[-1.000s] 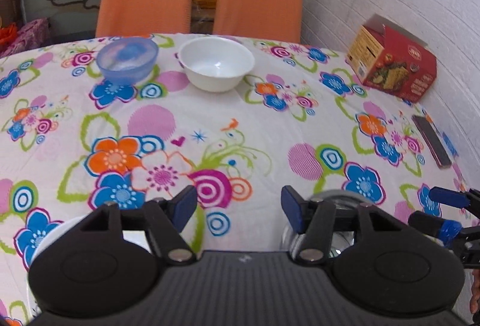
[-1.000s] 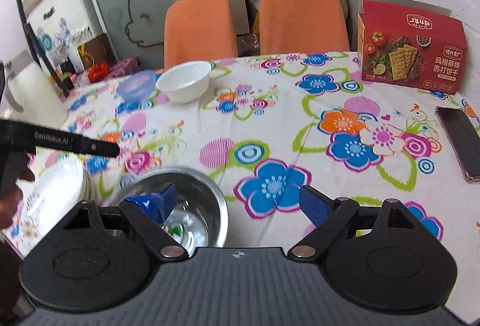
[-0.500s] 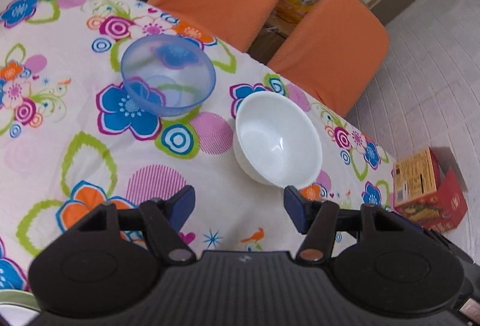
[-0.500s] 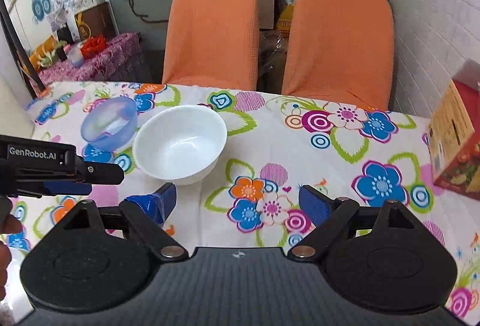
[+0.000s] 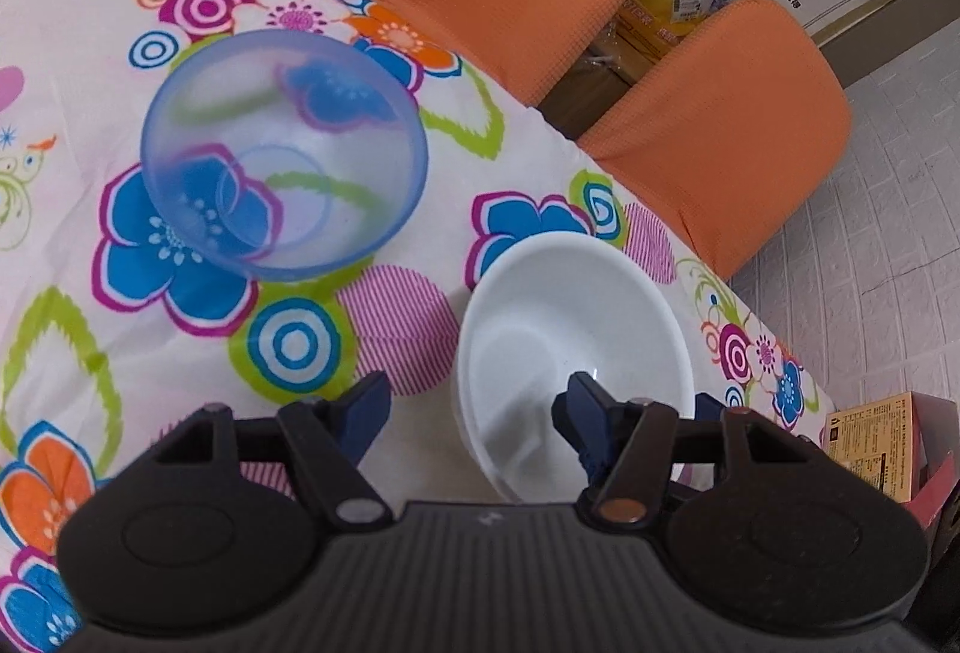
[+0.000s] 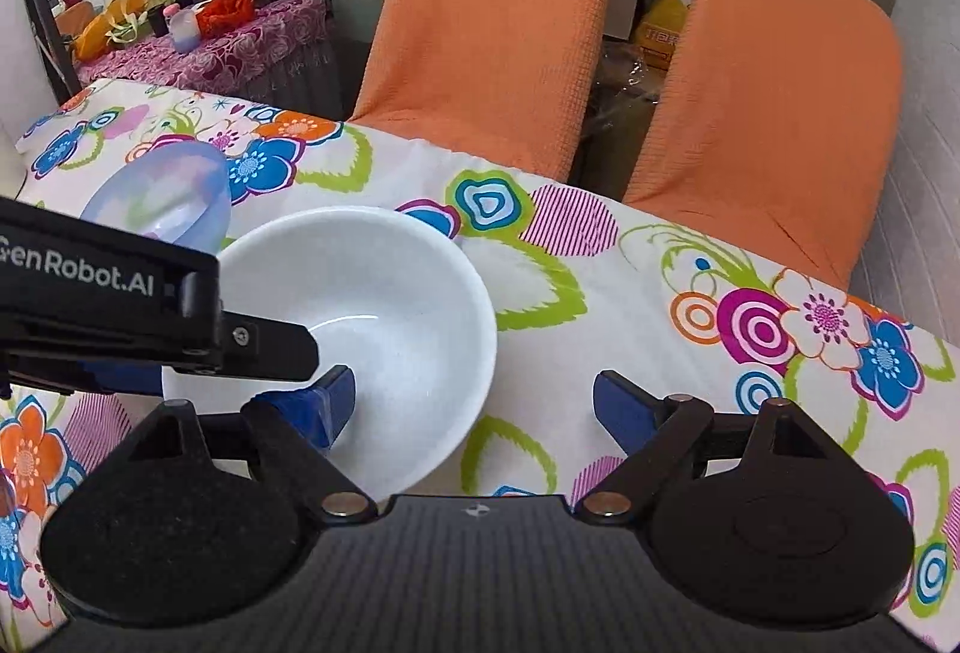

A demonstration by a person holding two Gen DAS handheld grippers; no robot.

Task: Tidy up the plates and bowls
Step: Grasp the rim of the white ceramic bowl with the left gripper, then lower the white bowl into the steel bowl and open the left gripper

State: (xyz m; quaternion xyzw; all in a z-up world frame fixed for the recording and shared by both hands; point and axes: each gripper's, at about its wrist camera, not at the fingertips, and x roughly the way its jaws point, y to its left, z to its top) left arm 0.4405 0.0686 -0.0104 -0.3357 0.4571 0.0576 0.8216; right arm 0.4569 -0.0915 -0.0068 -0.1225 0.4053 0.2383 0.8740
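both claws (spread) now closer over white bowl point(image 6: 384, 305), left claw point(image 5: 474, 413), right claw point(image 6: 474, 407)

You have a plain white round bowl point(image 6: 384, 317) upright and empty on the flowered counter point(image 6: 660, 281); just beside it to its left stands a translucent blue plastic bowl point(image 5: 285, 161), also upright and empty.

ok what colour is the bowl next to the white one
Translucent blue bowl; the tablecloth's flowers show through it. Clearest in the left wrist view, beside the white bowl.
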